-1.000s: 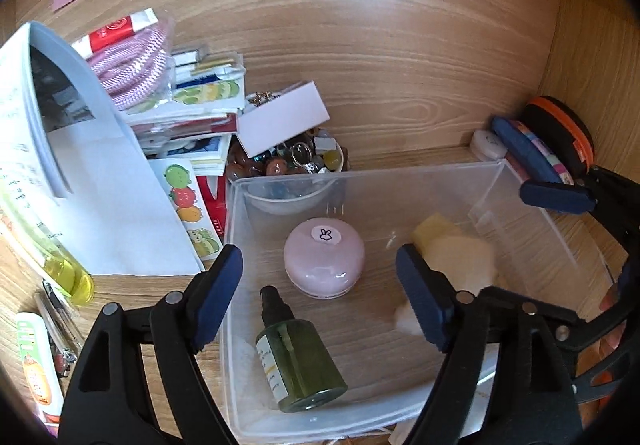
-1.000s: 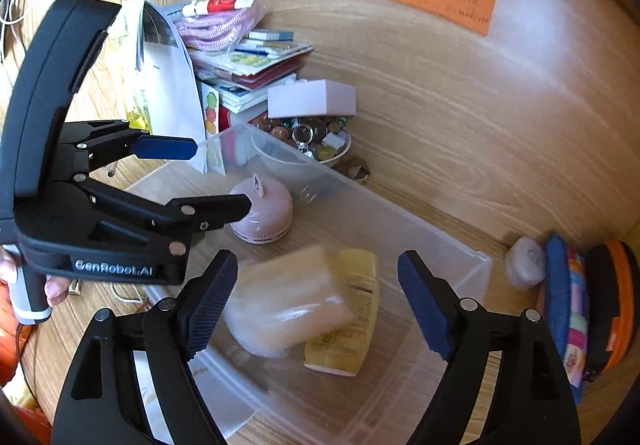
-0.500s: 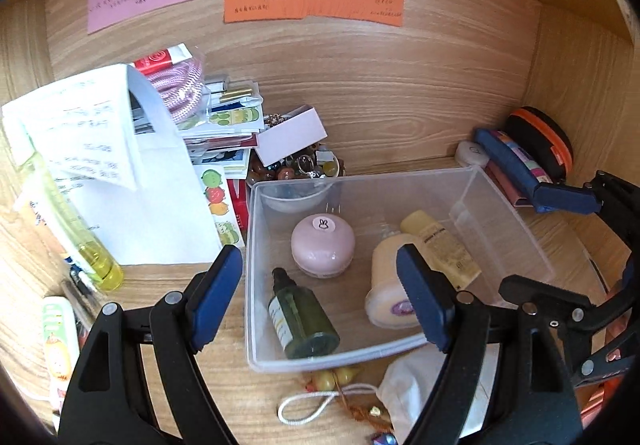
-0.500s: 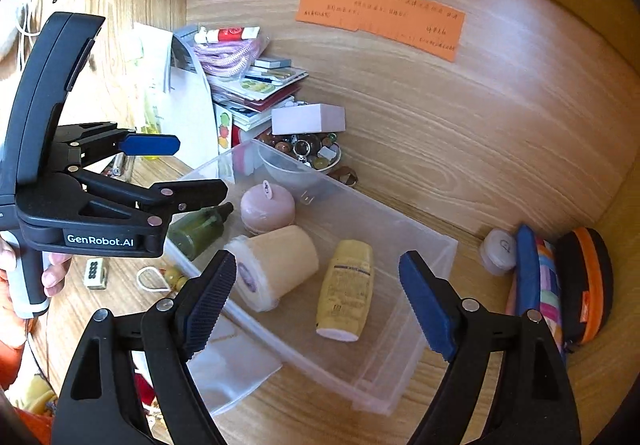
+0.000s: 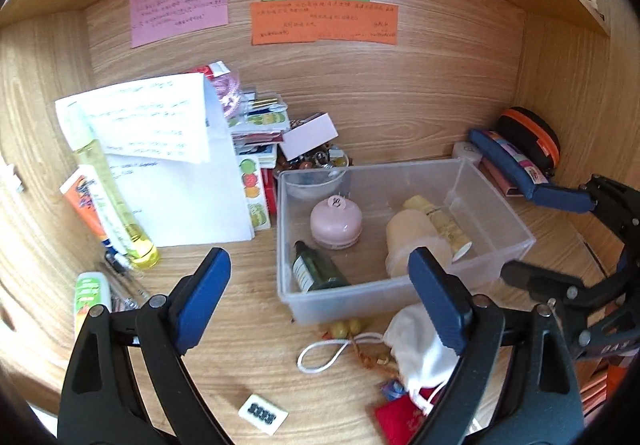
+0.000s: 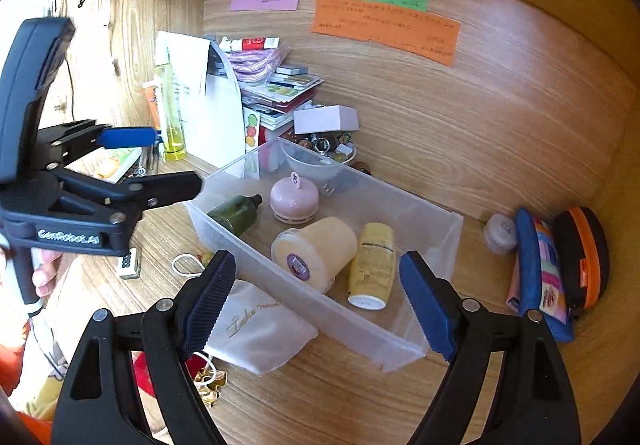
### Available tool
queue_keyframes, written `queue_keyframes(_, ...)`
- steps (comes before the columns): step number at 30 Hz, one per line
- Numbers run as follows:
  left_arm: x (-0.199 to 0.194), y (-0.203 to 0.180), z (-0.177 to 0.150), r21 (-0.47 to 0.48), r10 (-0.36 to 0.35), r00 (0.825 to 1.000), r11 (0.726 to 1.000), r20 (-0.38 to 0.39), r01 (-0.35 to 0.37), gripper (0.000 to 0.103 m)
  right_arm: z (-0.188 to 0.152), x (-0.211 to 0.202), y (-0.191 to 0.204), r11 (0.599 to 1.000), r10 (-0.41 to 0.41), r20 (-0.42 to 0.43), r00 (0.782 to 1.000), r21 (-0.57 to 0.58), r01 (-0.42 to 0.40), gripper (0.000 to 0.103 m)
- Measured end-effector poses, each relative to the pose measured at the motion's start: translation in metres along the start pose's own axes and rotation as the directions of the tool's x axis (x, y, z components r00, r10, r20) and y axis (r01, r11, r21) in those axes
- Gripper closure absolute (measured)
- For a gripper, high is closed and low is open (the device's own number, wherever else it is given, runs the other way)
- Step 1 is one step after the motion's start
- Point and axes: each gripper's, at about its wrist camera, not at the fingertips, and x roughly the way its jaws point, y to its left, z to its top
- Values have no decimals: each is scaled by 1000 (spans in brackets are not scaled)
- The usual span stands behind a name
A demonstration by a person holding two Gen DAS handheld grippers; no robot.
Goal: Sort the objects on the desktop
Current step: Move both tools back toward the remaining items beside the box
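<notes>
Risk stuff first, going front to back. Closest to the cams there's loose clutter on the desk: a white drawstring pouch (image 6: 256, 333) w/ its cord loop (image 5: 324, 353) and some beads lying just in front of the clear bin (image 5: 496, 205), plus a small tile w/ dots (image 5: 263, 414). IMO the cord is the snag hazard: if a finger hooks the loop while going for the pouch, the beads get dragged along, maybe off the desk edge. The pouch is soft too, so a shallow pinch could grab only fabric and dump whatever's inside.

Next, the bin. It's light-looking plastic, so a gripper bumping its front wall would prob shove it into the bowl of trinkets (image 6: 320, 153) right behind it. Inside, the cream jar (image 6: 316, 251) lies on its side touching the yellow tube (image 6: 372, 265), so dropping more in could roll it around. The green bottle (image 5: 316, 273) and pink round case (image 5: 336, 221) are in there too.

Jaws: left gripper (image 5: 320, 301) is empty and opening wider rn, nothing between the pads. Right gripper (image 6: 316, 301) is wide apart, also empty. Both hover above and short of the bin, so the binned items sit beyond the fingertips; the pouch is low and near, by the right gripper's left finger in its view.

Far back: the leaning papers (image 5: 168, 149) and stack of booklets (image 6: 280, 93) look tippy if nudged.
</notes>
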Motion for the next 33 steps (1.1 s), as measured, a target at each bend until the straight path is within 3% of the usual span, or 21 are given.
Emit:
queue_keyframes(4,-14,9,-13,-29,-42,999,999,0,42,12,-6,-10,5,1000,7,27,1000,12,-7,21)
queue_keyframes(11,-23,25,-39,-15,14,1000,1000,-25,-15,12,-22,-19,13,998,32,49,998,48,-34,8)
queue_keyframes(18,-13,43,-76,-46,27,993,998,-113,-32,12,-43,-9,14,992,66,6,998,103,-66,8)
queue_keyframes(21,-10,46,-89,-54,19,991,998,-135,-26,12,-50,-3,19,993,43,-20,999,110,-41,8)
queue_keyframes(33,7,53,-117,-60,-1,976,998,-219,-12,12,-65,39,48,994,84,-127,988,83,-73,8)
